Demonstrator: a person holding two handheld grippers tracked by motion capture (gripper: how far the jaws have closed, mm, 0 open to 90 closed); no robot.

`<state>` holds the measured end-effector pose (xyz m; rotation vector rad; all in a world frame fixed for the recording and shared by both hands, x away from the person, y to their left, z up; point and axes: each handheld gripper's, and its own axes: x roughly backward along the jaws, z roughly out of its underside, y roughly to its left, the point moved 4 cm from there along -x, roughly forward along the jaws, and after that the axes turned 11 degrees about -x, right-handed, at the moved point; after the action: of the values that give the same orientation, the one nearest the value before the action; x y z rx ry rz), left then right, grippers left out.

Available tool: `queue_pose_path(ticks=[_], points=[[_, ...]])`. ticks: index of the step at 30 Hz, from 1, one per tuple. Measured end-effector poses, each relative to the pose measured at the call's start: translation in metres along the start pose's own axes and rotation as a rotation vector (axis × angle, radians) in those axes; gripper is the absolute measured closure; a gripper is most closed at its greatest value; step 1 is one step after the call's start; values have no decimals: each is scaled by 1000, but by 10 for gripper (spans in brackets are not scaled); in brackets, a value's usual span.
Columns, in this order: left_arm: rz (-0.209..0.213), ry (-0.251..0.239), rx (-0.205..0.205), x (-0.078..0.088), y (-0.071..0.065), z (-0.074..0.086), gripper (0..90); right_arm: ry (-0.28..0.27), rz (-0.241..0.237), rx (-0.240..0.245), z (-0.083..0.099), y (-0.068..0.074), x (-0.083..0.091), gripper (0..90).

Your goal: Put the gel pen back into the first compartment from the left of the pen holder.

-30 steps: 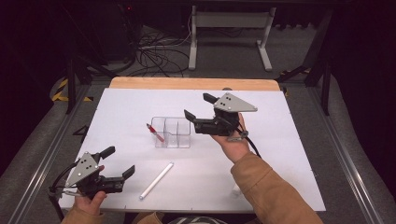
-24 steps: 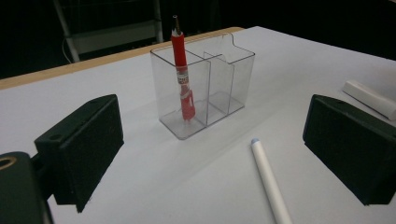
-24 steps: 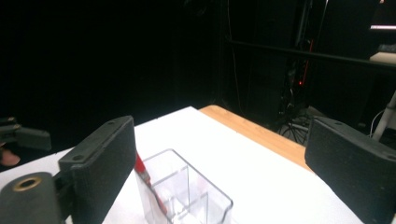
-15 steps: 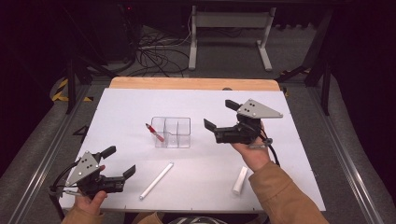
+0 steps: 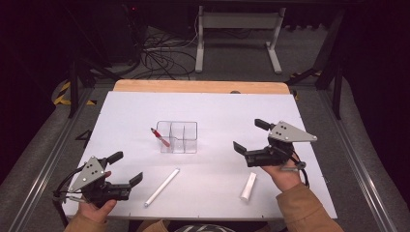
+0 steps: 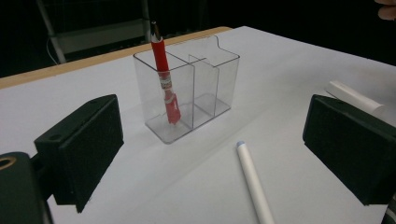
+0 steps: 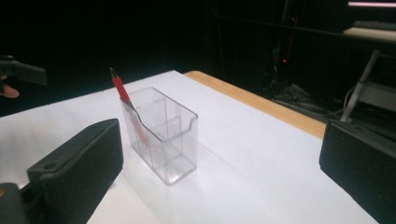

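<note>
While both grippers' jaws stand apart and empty, a slim red pen (image 5: 160, 137) leans in the clear holder's (image 5: 185, 137) end compartment.

Pen (image 5: 160, 137) in holder (image 5: 178, 137) left compartment; long tube (image 5: 161, 187) before holder, short tube (image 5: 248, 186) right.

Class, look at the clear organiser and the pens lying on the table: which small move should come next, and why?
Probably lower the open right gripper onto the short white pen lying just below it. The red pen already stands in the clear plastic organiser, whose other compartments look empty, and both grippers hold nothing.
</note>
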<state>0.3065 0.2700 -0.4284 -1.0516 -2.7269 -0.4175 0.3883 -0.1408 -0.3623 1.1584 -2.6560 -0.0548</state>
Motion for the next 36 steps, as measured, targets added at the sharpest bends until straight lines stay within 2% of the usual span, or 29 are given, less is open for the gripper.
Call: queue_pose_path(ticks=[1,4,6,9,11,12,13,14,15,17,18,20,23,25,30,31,33,36], points=[[-2,5,-11,0,1,0,62,2,3,-9,3,-3,4,2],[0,3,6,0,0,-2,66,-1,0,-41,11,-11,16,28],[2,7,-1,0,0,-3,66,-15,-6,-57,16,-15,24,50],[6,12,-12,-1,-1,-4,67,-38,16,-72,25,-20,35,63],[-2,24,-9,-2,-3,-5,72,-32,38,-57,33,-22,39,64],[-2,32,-23,-2,-2,-6,74,-25,43,-52,37,-22,41,65],[-1,34,-24,-3,-3,-6,74,-13,33,-50,41,-23,43,65],[3,37,-13,-3,-4,-6,75,-13,38,-47,44,-24,45,65],[4,40,-28,-4,-3,-6,75,-17,45,-50,47,-25,47,66],[3,39,-24,-5,-4,-7,74,-21,35,-54,52,-27,50,75],[7,43,-19,-5,-4,-7,75,-21,44,-57,54,-28,52,80],[11,37,-11,-5,-5,-8,75,-18,45,-50,58,-29,54,83],[13,50,-31,-5,-4,-9,76,-11,34,-42,62,-29,55,119],[15,54,-26,-5,-4,-10,76,-9,43,-39,64,-29,56,121],[29,79,-10,-7,-4,-13,84,-10,29,-69,67,-30,56,123],[30,83,-24,-7,-3,-14,86,-9,25,-68,67,-30,56,123],[40,91,-16,-8,-5,-15,92,-8,23,-63,67,-30,55,123],[41,111,-40,-10,-6,-17,95,1,22,-64,68,-30,55,123]])
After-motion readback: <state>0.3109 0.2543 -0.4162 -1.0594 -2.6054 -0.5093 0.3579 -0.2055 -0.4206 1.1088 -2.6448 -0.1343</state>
